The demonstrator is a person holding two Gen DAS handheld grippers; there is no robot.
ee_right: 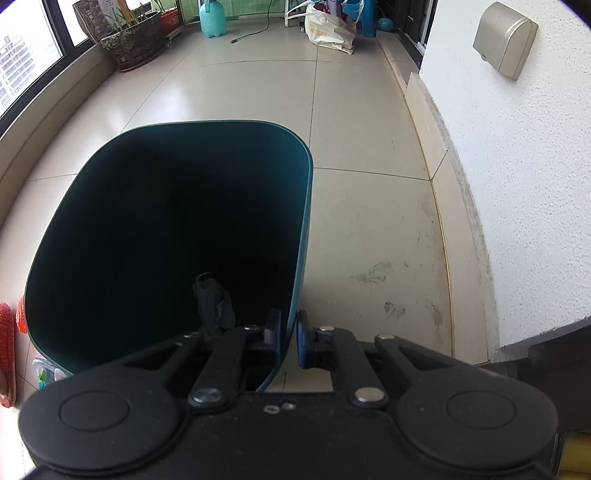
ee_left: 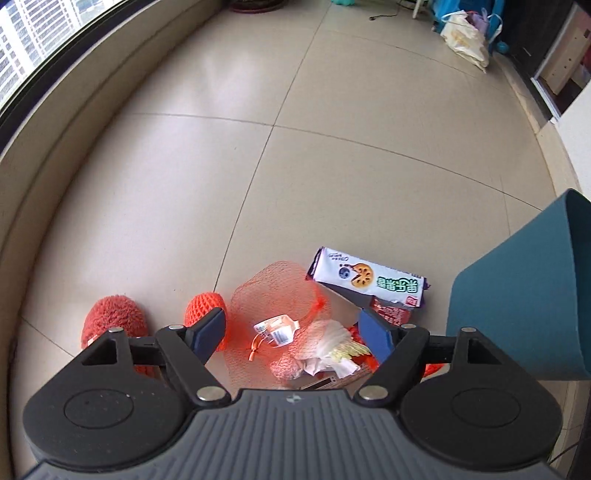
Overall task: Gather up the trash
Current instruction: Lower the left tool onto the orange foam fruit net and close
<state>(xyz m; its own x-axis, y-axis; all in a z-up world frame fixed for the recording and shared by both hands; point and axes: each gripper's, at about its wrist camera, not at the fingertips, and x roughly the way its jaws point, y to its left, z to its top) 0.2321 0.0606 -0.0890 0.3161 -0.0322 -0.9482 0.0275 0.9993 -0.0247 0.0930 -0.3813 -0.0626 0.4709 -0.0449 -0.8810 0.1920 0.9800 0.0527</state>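
A heap of trash lies on the tiled floor in the left wrist view: an orange net bag (ee_left: 273, 291) with a white label (ee_left: 277, 328), a purple-and-white biscuit wrapper (ee_left: 365, 280), crumpled white paper (ee_left: 328, 347) and a red wrapper (ee_left: 391, 314). My left gripper (ee_left: 291, 328) hovers over the heap, open, with nothing between its pads. A teal trash bin (ee_left: 517, 295) stands tilted to the right of the heap. My right gripper (ee_right: 289, 325) is shut on the rim of the bin (ee_right: 306, 206). A crumpled black thing (ee_right: 212, 299) lies inside the dark bin.
An orange foam fruit sleeve (ee_left: 203, 306) and a red fuzzy slipper (ee_left: 110, 317) lie left of the heap. A window ledge (ee_left: 74, 129) curves along the left. Far off are a potted plant (ee_right: 133, 40), a teal bottle (ee_right: 212, 18) and a plastic bag (ee_right: 328, 29). A white wall (ee_right: 517, 184) is on the right.
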